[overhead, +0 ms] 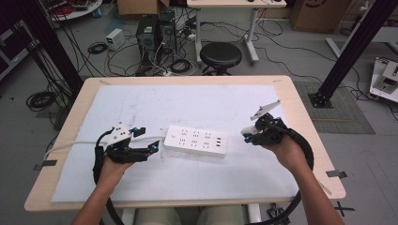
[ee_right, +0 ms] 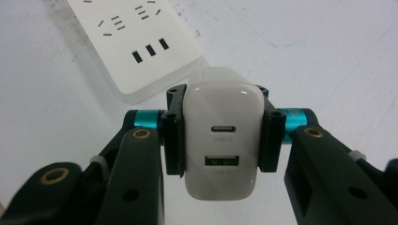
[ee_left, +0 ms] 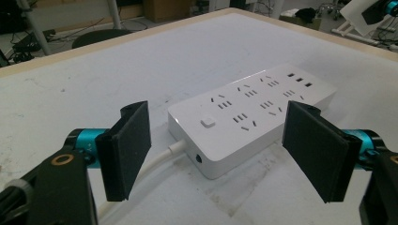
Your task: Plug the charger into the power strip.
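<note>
A white power strip [overhead: 196,141] lies flat in the middle of the table, its white cable [overhead: 70,145] running off to the left. My left gripper [overhead: 150,150] stands open just left of the strip's cable end, and in the left gripper view the power strip [ee_left: 253,112] lies ahead between the two spread pads [ee_left: 129,150]. My right gripper [overhead: 247,133] hovers just right of the strip. It is shut on a white USB charger [ee_right: 221,136] whose two ports face the camera, with the power strip's USB end [ee_right: 141,47] beyond it.
A white mat [overhead: 187,140] covers most of the wooden table [overhead: 300,98]. Behind the table's far edge stand a black stool [overhead: 220,56] and computer towers [overhead: 155,33] amid floor cables. Black frame posts [overhead: 349,51] rise at both sides.
</note>
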Available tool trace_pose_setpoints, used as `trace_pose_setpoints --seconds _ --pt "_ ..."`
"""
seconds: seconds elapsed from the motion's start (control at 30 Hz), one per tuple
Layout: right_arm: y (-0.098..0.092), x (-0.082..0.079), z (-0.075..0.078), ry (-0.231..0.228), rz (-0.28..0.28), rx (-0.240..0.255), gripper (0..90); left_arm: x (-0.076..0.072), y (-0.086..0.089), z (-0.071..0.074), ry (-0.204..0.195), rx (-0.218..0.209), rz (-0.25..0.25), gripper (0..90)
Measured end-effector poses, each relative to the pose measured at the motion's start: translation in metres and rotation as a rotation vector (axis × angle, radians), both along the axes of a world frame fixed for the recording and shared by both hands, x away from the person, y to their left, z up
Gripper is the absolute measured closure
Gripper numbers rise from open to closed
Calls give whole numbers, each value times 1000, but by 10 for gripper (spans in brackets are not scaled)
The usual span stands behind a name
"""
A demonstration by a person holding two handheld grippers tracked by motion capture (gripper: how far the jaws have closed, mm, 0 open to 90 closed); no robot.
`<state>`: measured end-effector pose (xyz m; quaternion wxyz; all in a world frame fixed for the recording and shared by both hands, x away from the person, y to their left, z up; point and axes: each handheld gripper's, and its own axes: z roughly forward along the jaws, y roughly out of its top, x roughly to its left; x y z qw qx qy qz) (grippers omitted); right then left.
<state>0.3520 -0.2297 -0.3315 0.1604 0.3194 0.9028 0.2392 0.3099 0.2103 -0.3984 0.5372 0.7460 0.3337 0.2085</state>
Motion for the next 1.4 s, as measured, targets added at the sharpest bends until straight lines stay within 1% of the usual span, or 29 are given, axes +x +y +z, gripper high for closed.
trace_pose_setpoints --seconds 0.07,0.13,0.3,0.37,0.5,0.6,0.73,0.77,0.83,0.87,0.97,1.1,1.2,1.27,1.4 --pt "7 3 1 -7 20 -26 630 0 1 -1 2 -2 1 241" --pt "14 7 3 -8 44 -42 630 -1 2 -2 3 -3 3 241" --pt "30 16 4 0 97 -46 630 -2 6 -5 8 -8 8 241" --pt "36 19 4 10 111 -40 630 -2 8 -6 8 -15 10 241" --pt "48 25 1 33 138 -23 630 -3 11 -7 7 -13 11 241" --pt "54 28 -3 46 139 -2 630 -4 12 -7 6 -16 11 241" --pt "58 30 -5 52 146 1 630 -3 13 -7 5 -18 12 241" --pt "59 31 -6 60 152 12 630 -3 13 -7 4 -19 12 241" --pt "59 33 -6 83 161 68 630 -3 14 -8 3 -22 13 241" --pt "60 34 -5 84 163 81 630 -3 14 -8 3 -20 13 241" --pt "63 38 -6 88 163 87 630 -4 14 -8 5 -20 12 241" --pt "70 43 -8 104 180 91 630 -4 15 -9 5 -20 7 241" --pt "74 45 -10 114 189 85 630 -4 15 -10 4 -23 7 241" --pt "80 49 -15 136 207 65 630 -5 17 -10 8 -23 7 241" --pt "83 52 -19 140 224 61 630 -6 19 -13 10 -25 6 241"
